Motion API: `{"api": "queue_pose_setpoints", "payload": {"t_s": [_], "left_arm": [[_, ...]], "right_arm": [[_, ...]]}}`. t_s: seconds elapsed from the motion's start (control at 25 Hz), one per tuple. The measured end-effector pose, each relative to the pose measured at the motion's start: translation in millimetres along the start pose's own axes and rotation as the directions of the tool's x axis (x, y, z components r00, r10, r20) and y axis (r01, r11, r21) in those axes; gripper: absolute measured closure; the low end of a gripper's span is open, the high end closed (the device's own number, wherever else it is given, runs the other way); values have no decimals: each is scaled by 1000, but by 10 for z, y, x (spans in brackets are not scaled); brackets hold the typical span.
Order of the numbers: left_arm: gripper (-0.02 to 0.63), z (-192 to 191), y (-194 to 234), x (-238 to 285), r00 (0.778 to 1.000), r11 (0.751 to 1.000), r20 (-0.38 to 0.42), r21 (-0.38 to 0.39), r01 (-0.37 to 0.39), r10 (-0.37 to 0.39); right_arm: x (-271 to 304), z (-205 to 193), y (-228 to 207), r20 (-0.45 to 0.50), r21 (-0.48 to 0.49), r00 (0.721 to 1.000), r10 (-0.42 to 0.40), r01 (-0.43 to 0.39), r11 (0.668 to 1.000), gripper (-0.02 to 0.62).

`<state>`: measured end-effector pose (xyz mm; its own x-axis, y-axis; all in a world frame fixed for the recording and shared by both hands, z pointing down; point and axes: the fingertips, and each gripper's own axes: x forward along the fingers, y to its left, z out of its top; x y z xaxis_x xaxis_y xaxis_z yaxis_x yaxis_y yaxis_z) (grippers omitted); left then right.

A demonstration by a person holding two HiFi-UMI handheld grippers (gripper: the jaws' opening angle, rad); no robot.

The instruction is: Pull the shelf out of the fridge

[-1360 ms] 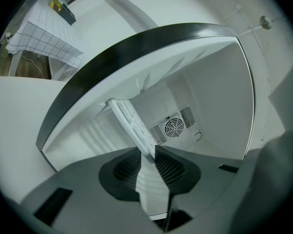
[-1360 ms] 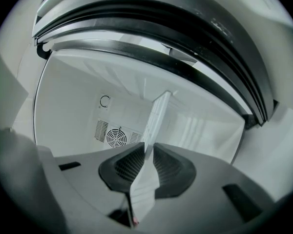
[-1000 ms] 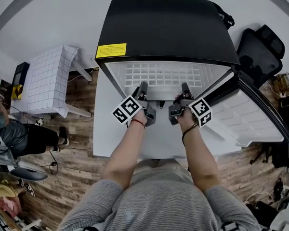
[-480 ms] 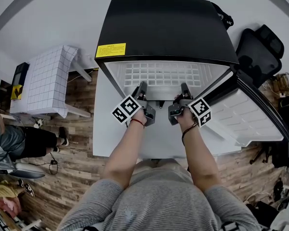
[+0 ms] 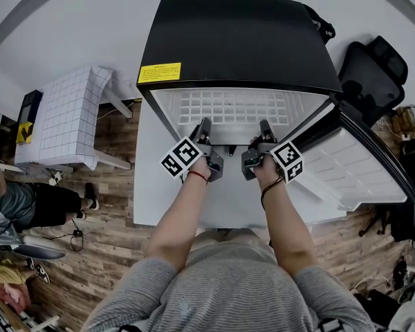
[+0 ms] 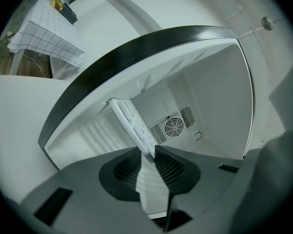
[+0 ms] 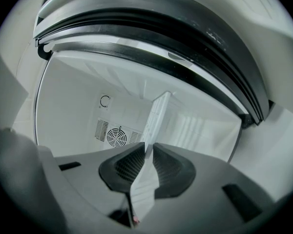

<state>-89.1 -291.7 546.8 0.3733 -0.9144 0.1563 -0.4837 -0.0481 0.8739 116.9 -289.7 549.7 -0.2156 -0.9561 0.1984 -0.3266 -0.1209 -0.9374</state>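
A black mini fridge (image 5: 238, 40) stands open on the floor, and its white grid shelf (image 5: 232, 109) shows inside the opening. Both grippers reach into the opening at the shelf's front edge, side by side. My left gripper (image 5: 203, 126) is shut on the shelf; in the left gripper view the shelf's edge (image 6: 136, 128) runs between the pads (image 6: 124, 169) toward the back wall. My right gripper (image 5: 265, 127) is shut on the shelf too; its pads (image 7: 168, 167) pinch the white edge (image 7: 156, 116).
The fridge door (image 5: 363, 161) hangs open to the right. A fan grille (image 6: 175, 126) sits on the fridge's back wall. A white checked table (image 5: 66, 116) stands at the left, a black chair (image 5: 373, 71) at the right. A person (image 5: 14, 199) is at the far left.
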Motion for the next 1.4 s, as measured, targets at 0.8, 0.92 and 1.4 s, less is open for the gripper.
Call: {"api": "queue_pose_setpoints", "payload": {"t_s": [0.8,0.92,1.4], "left_arm": [[514,-29,-4,-51,1000,1000,-8,-4,7,-7],[514,-40,-5,-68,1000,1000,-10,-5,11,-11],[517,-51,-10,-105,1000,1000,-8,-17,14,-14]], "right_arm": [[-60,-17,-18,6,13,1000,-5,5,1000,537],[-82,-19,-21,9,14,1000,-3,3,1000,537],[-117,-34,-19,9,15,1000,-5,5,1000,537]]}}
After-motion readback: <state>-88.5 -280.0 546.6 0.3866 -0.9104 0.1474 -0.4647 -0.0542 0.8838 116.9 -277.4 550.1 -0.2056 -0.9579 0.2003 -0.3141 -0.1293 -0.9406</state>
